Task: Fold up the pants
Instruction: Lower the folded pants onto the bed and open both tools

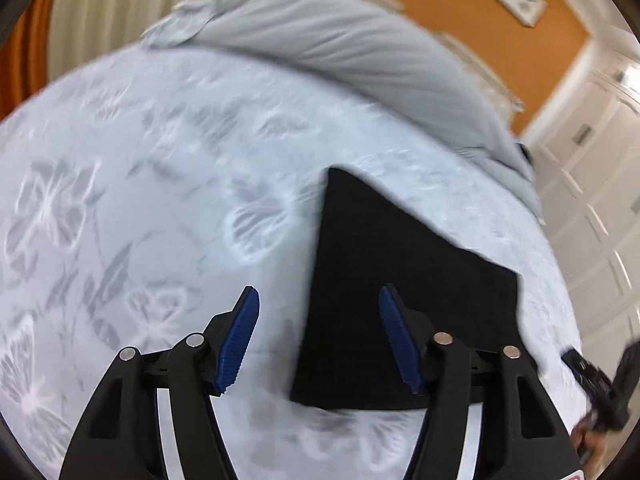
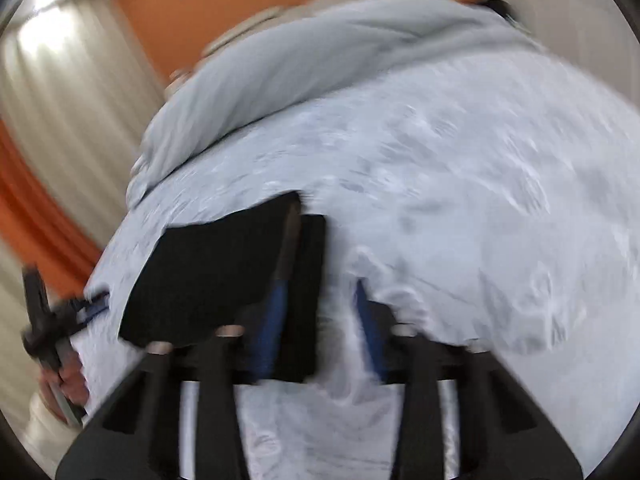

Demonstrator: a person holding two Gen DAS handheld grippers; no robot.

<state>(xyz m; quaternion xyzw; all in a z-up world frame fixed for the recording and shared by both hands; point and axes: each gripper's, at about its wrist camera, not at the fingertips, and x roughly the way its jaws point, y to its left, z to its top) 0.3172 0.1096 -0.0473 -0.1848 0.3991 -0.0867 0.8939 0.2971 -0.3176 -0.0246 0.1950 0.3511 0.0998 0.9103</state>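
The black pants (image 1: pixel 404 292) lie folded into a compact flat stack on the pale blue butterfly-patterned bedspread (image 1: pixel 160 184). My left gripper (image 1: pixel 320 316) is open and empty, hovering above the stack's left edge. In the right wrist view, which is motion-blurred, the pants (image 2: pixel 224 276) lie left of centre. My right gripper (image 2: pixel 320 304) is open and empty over the stack's right edge. The right gripper shows at the left wrist view's right edge (image 1: pixel 600 384); the left gripper shows at the right wrist view's left edge (image 2: pixel 44 320).
A bunched light grey duvet (image 1: pixel 360 52) lies across the far end of the bed. An orange wall (image 1: pixel 440 4), cream curtains (image 1: pixel 108 8) and white cabinet doors (image 1: pixel 592 184) surround the bed.
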